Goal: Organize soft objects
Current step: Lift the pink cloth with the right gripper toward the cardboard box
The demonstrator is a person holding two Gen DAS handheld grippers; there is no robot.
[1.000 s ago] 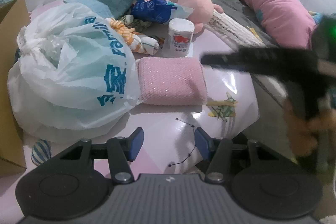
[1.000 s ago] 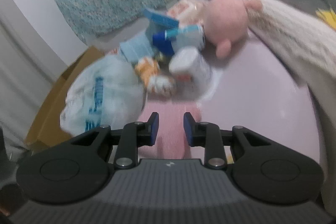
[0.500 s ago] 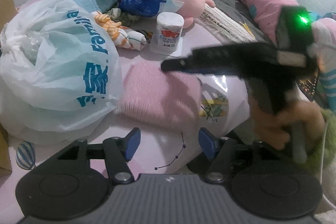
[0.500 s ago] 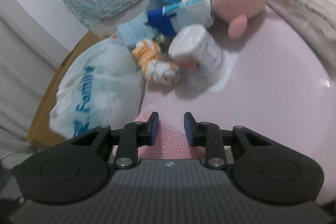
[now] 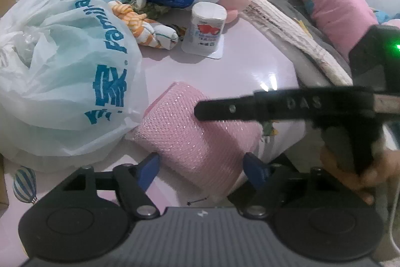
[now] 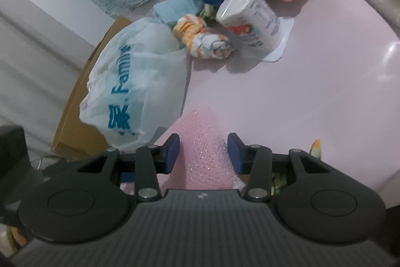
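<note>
A folded pink knit cloth [image 5: 200, 131] is seen lying on the pale pink sheet [image 5: 225, 71], near its front edge, touching the white plastic bag [image 5: 62, 71]. The left gripper [image 5: 201, 170] is held wide open astride it, pads apart from it. The right gripper [image 6: 203, 150], its jaws just opened, is poised over the cloth, gripping nothing.

Left black two-finger tool [image 5: 201, 170]: jaws wide apart, just been opening, pointing steeply down, fingertips [image 5: 149, 170] clear of contact. Right black two-finger tool [image 6: 203, 151]: jaws partly apart, just been opening. Bare hand [image 5: 360, 172] grips its handle at right.
</note>
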